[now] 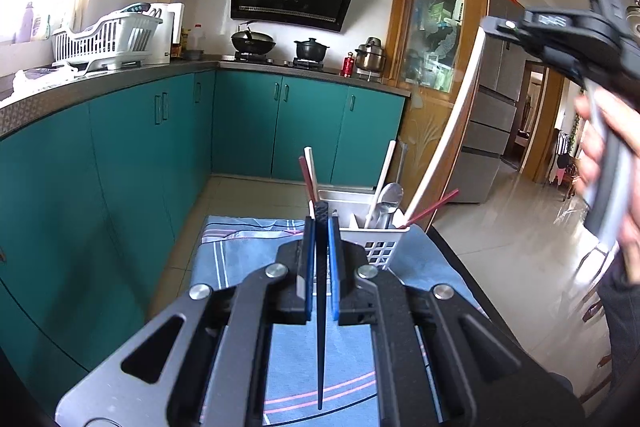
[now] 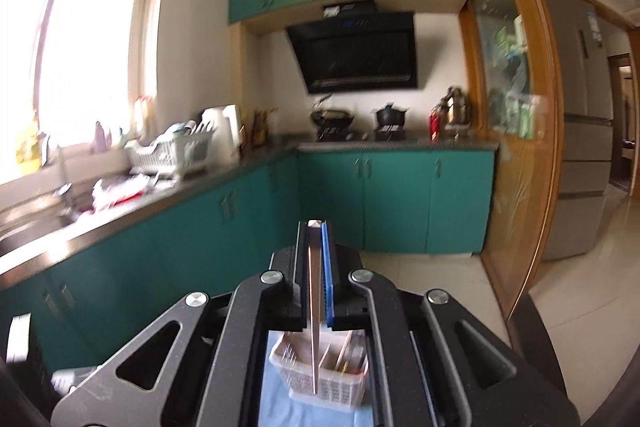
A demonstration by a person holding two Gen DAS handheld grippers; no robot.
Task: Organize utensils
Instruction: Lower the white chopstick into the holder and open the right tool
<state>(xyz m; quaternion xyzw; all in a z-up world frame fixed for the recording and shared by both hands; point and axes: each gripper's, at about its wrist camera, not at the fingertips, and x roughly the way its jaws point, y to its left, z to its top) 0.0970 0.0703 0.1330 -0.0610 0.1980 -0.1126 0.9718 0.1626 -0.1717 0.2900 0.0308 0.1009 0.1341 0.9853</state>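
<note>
Left gripper clamps a black chopstick just before the utensil basket; right gripper clamps a pale chopstick above it.

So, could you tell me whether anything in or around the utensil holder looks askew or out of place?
Mostly tidy, but one red chopstick leans far out over the right rim of the white utensil holder, while the spoon and other chopsticks stand nearly upright.
</note>
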